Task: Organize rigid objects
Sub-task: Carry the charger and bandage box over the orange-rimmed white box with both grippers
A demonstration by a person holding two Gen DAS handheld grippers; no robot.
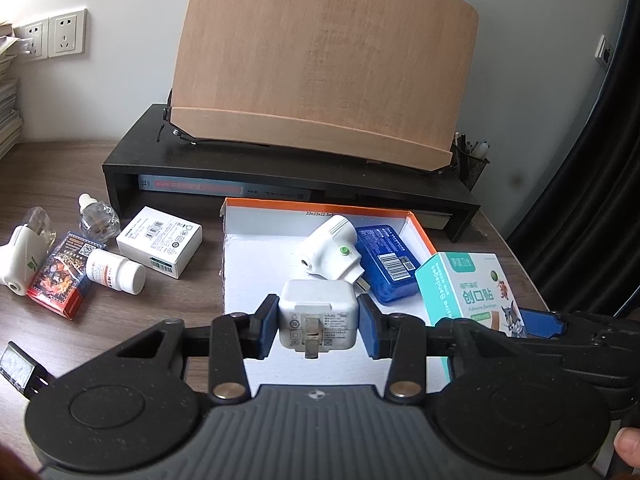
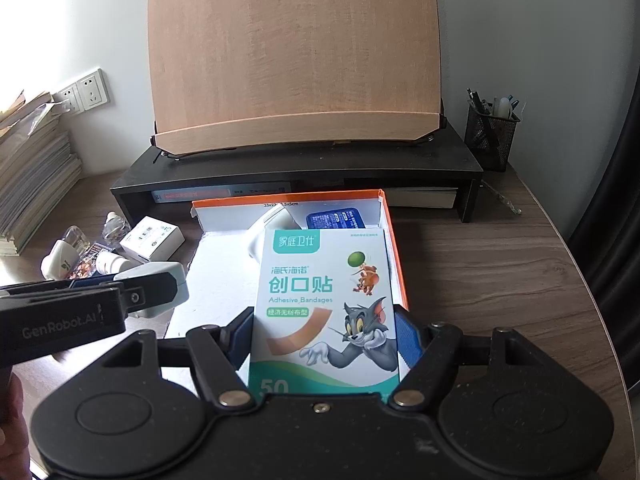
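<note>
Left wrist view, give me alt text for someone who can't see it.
The left gripper clamps a white charger over an orange-rimmed box holding a white plug-in device and blue case.

charger (image 1: 318, 314): glossy white plastic | bandage box (image 2: 324, 304): smooth printed card (slight sheen) | desk (image 2: 480, 264): matt woodgrain

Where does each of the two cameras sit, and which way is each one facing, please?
Left wrist: on the left gripper, facing down-forward over the white charger in its fingers; a fingertip shows.
Right wrist: on the right gripper, facing the bandage box it holds; a hand shows at left.
Shared: orange-rimmed tray, wooden board, each other's gripper.
</note>
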